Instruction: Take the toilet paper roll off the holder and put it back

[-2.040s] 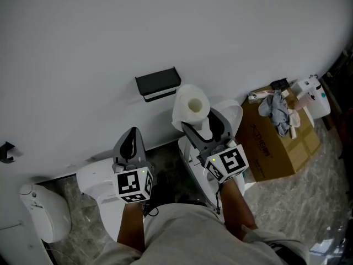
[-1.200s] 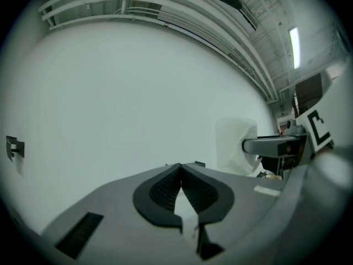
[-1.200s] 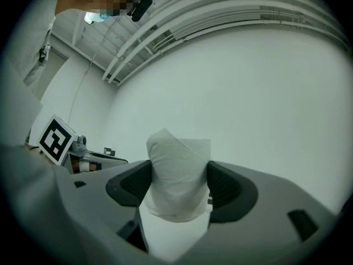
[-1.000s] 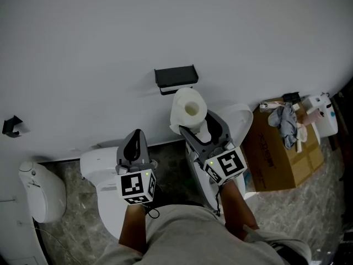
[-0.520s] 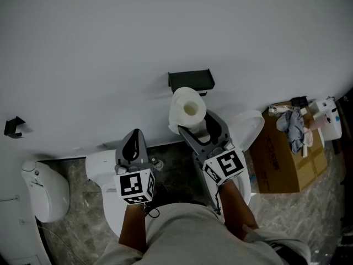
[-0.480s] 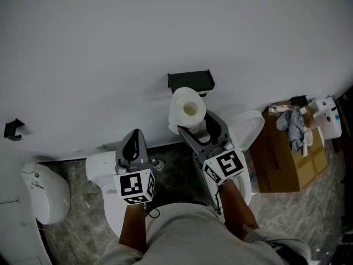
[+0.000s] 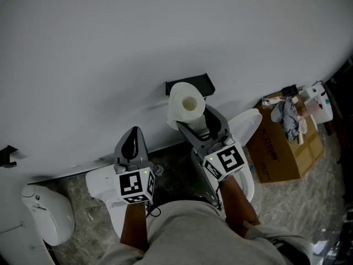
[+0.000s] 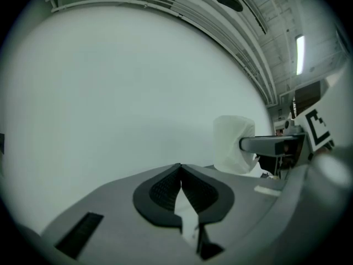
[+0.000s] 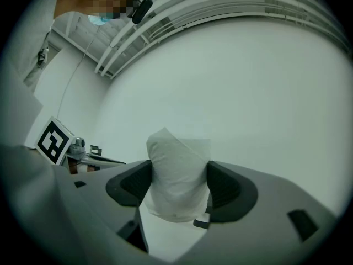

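Head view shows the right gripper [image 7: 197, 121] clamped on the white toilet paper roll [image 7: 185, 104], now nearer the black wall-mounted holder [image 7: 206, 83] (overlapping it here), so replacing looks close; the left gripper [image 7: 131, 141] is closed, empty.

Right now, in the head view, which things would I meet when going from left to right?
White rounded fixture → left gripper → toilet paper roll → cardboard box.
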Tool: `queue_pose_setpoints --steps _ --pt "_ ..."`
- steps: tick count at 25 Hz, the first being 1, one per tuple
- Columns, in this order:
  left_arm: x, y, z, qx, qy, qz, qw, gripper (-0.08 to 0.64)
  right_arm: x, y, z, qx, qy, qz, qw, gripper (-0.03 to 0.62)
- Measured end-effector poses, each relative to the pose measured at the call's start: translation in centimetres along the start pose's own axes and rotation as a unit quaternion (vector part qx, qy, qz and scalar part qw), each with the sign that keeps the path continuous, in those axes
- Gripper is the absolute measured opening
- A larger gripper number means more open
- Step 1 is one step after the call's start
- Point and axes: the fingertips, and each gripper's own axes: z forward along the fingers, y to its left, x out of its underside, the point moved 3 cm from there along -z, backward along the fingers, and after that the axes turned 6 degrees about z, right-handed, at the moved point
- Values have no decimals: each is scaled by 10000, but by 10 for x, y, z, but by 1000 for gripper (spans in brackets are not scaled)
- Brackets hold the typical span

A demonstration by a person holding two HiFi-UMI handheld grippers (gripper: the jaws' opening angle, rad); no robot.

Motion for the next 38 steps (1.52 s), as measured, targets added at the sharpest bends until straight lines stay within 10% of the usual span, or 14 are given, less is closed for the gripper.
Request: queue_pose_setpoints --steps 11,38 --pt "19 -7 18 662 86 -254 9974 11 -3 -13 6 613 26 -150 9980 308" --pt "-24 -8 108 651 -381 -15 9971 11 -63 -68 61 371 -658 -555 9956 308"
